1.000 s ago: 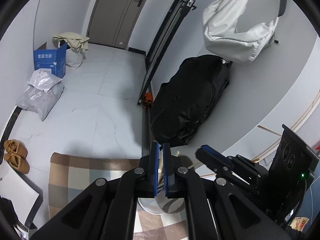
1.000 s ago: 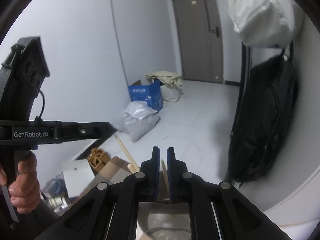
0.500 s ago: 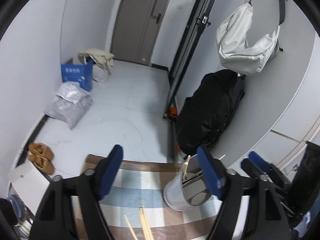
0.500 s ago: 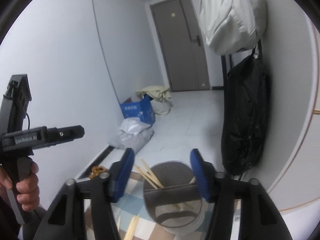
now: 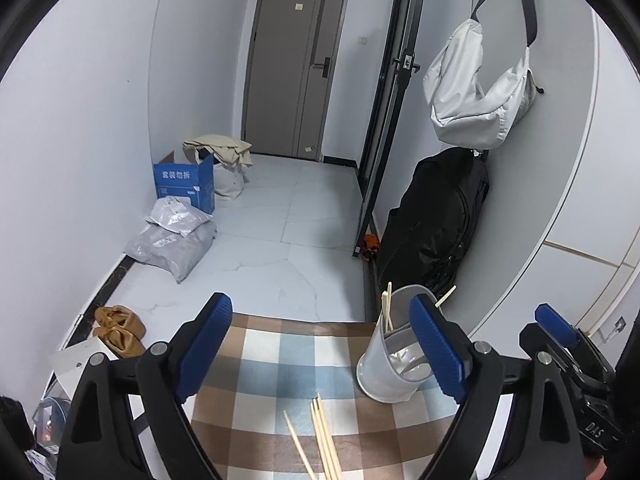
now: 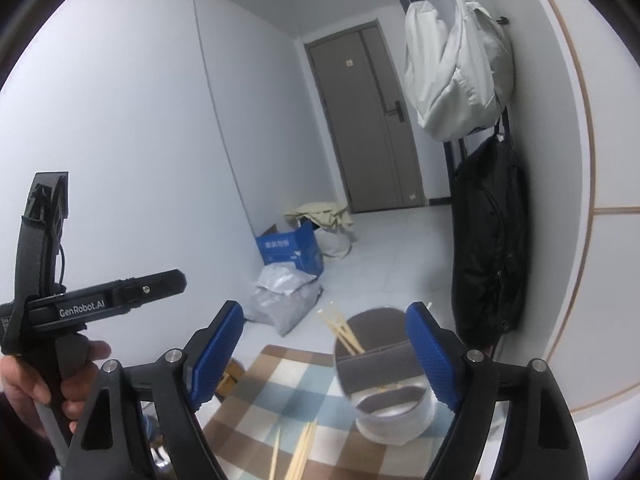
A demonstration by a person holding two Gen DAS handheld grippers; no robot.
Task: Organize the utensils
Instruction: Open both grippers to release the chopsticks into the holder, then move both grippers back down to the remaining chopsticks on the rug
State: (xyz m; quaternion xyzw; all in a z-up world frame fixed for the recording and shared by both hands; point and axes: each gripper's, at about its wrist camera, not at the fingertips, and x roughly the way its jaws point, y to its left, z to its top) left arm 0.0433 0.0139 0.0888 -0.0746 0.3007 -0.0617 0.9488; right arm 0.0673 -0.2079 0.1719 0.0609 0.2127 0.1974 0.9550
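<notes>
Landmark: the grey utensil holder, standing upright at the far right of the checked cloth.

Left of the holder, my left gripper is spread wide, nothing between its pads; it hangs over the cloth, above the loose sticks.

Just left of the holder and nearer me, several loose chopsticks lie flat on the cloth, fanned slightly. These are what is left to do, by my reckoning.

In the holder, a few sorted chopsticks lean up out of its left compartment; a divider splits the inside. That part looks done. So partway, I'd judge: some in, a small bundle out.

Over the holder, my right gripper also stands wide apart and empty, the holder's mouth framed between its pads.

Beyond the holder: a black bag against the wall to its right, a pale bag hung above that, a blue box and grey parcels far left on the floor. None of it crowds the cloth. Only likely nuisance is the two grippers meeting over the sticks.
</notes>
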